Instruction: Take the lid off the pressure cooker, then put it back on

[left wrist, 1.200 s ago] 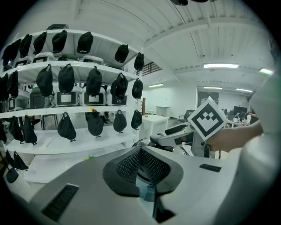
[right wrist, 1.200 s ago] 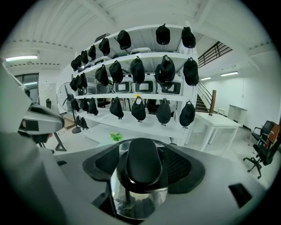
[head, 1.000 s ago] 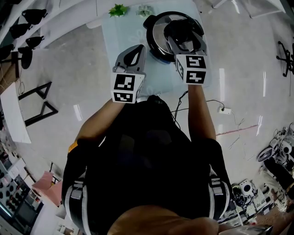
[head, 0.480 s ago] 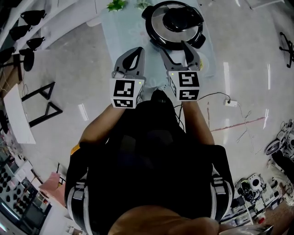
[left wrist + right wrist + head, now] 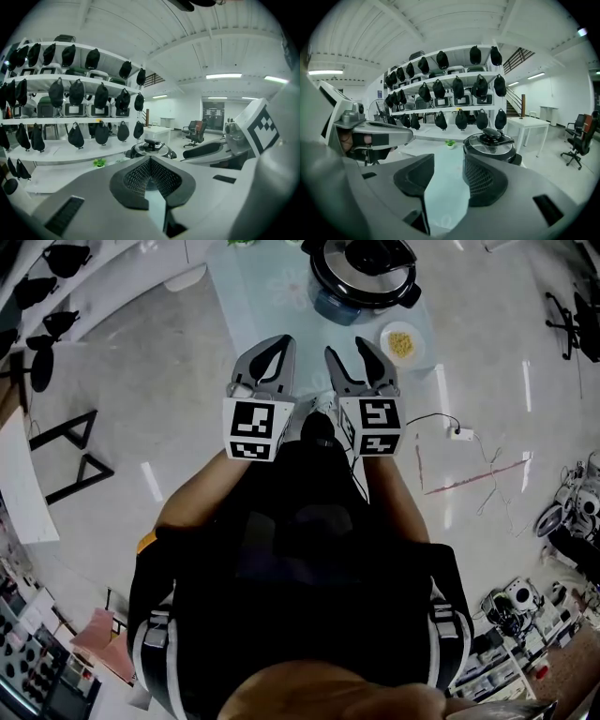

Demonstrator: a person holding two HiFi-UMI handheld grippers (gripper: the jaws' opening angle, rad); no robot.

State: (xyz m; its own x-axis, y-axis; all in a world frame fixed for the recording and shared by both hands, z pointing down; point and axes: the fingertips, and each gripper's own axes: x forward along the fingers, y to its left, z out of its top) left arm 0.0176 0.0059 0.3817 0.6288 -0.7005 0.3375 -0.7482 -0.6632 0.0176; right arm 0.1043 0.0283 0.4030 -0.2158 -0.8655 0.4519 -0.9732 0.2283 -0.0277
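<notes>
The black and silver pressure cooker (image 5: 364,273) stands on the pale table (image 5: 262,287) with its lid and black handle (image 5: 493,136) in place. Both grippers are held back from it, near the person's chest and short of the table. My left gripper (image 5: 272,345) is shut with nothing in it; in the left gripper view its pads (image 5: 140,176) meet in front of the cooker (image 5: 151,147). My right gripper (image 5: 347,348) is open and its jaws are closing, with only bare table showing between the fingers (image 5: 485,180).
A small plate of yellow food (image 5: 401,341) sits on the table just right of the cooker. A small green plant (image 5: 450,143) stands at the table's far end. Shelves of black bags (image 5: 454,89) line the wall behind. A power strip and cables (image 5: 457,435) lie on the floor.
Both grippers have drawn back from the cooker toward the person. The right gripper has come away from the lid's handle and its jaws have narrowed. The lid stays on the cooker.
</notes>
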